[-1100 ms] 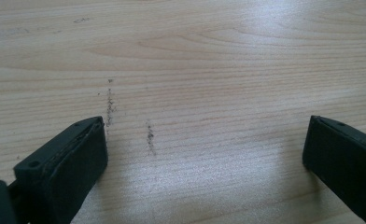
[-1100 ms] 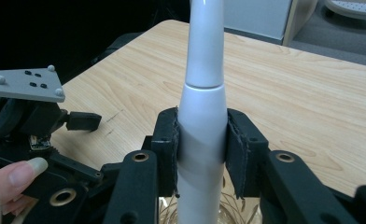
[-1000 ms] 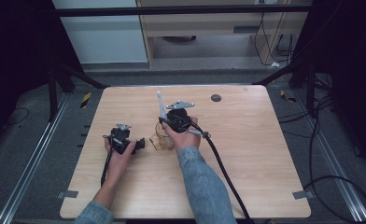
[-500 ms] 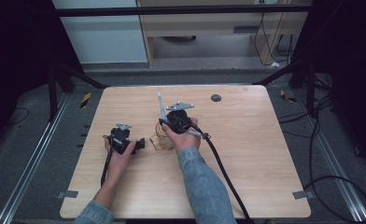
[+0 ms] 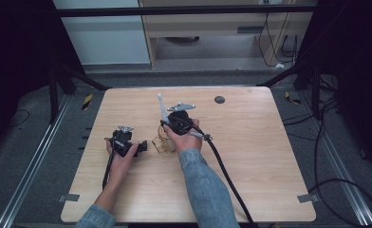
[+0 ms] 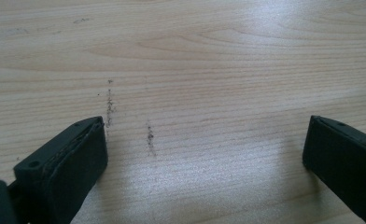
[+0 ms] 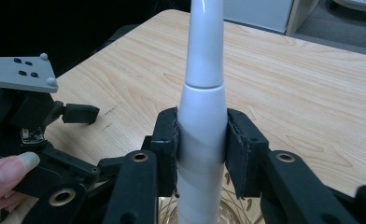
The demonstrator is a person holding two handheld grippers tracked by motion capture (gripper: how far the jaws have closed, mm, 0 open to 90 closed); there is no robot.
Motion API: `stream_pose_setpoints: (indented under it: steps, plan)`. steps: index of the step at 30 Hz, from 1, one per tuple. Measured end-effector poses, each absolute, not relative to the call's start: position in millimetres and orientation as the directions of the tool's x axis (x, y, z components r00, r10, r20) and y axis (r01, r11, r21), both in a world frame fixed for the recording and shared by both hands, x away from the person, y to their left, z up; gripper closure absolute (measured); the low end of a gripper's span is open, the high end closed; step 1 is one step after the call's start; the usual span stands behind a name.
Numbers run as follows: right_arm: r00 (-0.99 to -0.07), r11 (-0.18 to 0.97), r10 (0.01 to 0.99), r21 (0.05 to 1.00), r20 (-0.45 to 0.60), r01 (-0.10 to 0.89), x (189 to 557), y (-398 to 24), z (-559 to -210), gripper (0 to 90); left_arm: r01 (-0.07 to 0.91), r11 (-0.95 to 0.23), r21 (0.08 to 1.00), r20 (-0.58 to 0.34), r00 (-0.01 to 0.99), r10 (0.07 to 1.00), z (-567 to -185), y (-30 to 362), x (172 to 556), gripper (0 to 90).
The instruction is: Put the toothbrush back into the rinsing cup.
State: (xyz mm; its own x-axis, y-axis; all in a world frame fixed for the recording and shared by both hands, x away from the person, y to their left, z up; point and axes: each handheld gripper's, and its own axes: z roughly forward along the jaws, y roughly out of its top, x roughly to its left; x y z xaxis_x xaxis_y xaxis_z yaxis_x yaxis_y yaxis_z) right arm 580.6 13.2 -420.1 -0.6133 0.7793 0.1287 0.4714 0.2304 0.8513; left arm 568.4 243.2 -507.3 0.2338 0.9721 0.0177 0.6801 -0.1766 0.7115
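Standing clamped between right hand-held gripper (image 7: 200,149) pads: white handle (image 7: 200,116), perhaps toothbrush.

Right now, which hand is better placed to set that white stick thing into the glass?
Right. The right gripper is shut on the white stick directly over the glass; the left gripper rests open on the table.

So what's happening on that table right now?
Right tongs shut on white wand, upright over glass cup. Left tongs open, empty, on table. Nothing in the way.
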Motion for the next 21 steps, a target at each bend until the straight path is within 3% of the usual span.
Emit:
stream_pose_setpoints:
  steps: [21]
  plan:
    - [-0.609,0.238,0.784,0.847,0.122,0.476,583.9,17.5,-420.3,66.4,0.679,-0.18,0.711,0.018,0.238,0.971,-507.3,243.5,568.8,0.0]
